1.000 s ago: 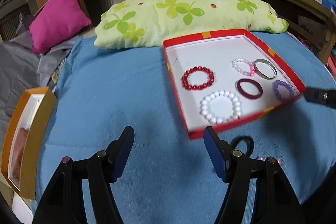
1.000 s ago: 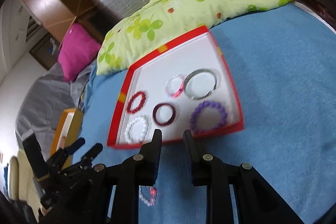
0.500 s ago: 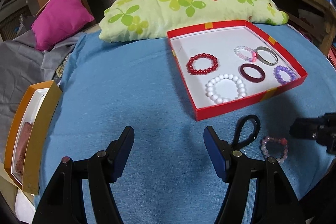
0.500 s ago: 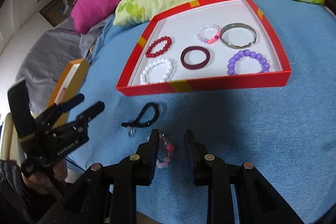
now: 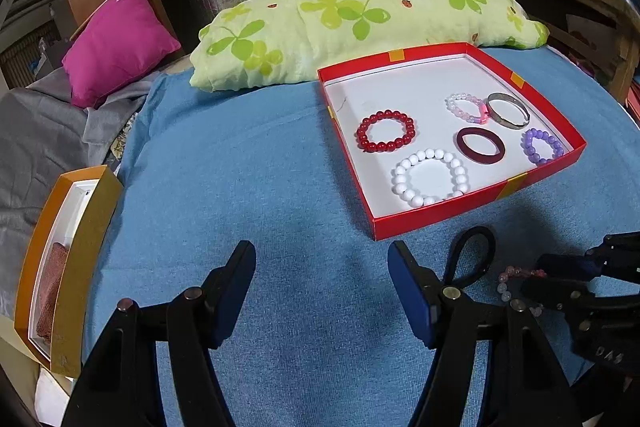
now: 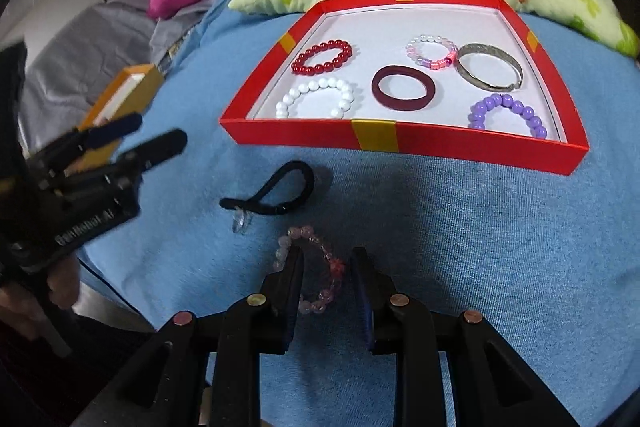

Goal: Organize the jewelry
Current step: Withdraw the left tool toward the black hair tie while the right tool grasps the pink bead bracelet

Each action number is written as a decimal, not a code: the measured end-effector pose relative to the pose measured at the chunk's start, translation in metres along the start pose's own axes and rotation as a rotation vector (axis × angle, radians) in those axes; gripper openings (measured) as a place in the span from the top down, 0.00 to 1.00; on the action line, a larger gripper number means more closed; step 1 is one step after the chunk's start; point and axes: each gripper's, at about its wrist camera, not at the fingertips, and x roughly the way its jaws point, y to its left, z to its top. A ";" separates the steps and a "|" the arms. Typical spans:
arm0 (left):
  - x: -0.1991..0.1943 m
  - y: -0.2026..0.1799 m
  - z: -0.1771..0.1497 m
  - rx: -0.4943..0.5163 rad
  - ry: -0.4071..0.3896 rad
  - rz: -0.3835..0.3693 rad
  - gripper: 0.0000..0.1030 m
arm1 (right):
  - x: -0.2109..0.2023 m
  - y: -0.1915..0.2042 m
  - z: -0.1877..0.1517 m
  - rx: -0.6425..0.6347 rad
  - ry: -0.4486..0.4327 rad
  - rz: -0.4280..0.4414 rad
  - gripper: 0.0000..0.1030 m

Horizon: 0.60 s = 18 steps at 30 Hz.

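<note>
Red box (image 6: 376,141) on blue bed (image 6: 460,227), long side across view. Black hair tie (image 6: 280,187) outside it, lengthwise left-right. Pink bracelet (image 6: 320,267) flat, between parted right gripper (image 6: 326,259) fingers; a second ago, box there. Left gripper (image 5: 320,255) wide apart, empty. Its label unreadable.

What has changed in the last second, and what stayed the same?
The right gripper came away from the red box and lowered over the pink bead bracelet on the blue cloth; its fingers straddle one side, not yet pressing. The left gripper stayed open and almost still. The six pieces in the box did not move.
</note>
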 end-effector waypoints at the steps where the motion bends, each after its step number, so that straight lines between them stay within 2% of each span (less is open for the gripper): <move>1: 0.000 0.000 0.001 0.000 0.001 0.001 0.33 | 0.000 0.002 -0.001 -0.018 -0.009 -0.017 0.75; 3: 0.001 0.000 0.000 0.001 0.003 0.002 0.33 | 0.000 0.005 -0.002 -0.046 -0.023 -0.050 0.84; 6: 0.002 -0.001 0.000 0.002 0.007 0.000 0.33 | -0.002 0.004 -0.003 -0.057 -0.038 -0.070 0.89; 18: 0.008 -0.007 0.000 0.020 0.024 -0.003 0.33 | -0.016 -0.034 0.006 0.045 -0.067 -0.119 0.89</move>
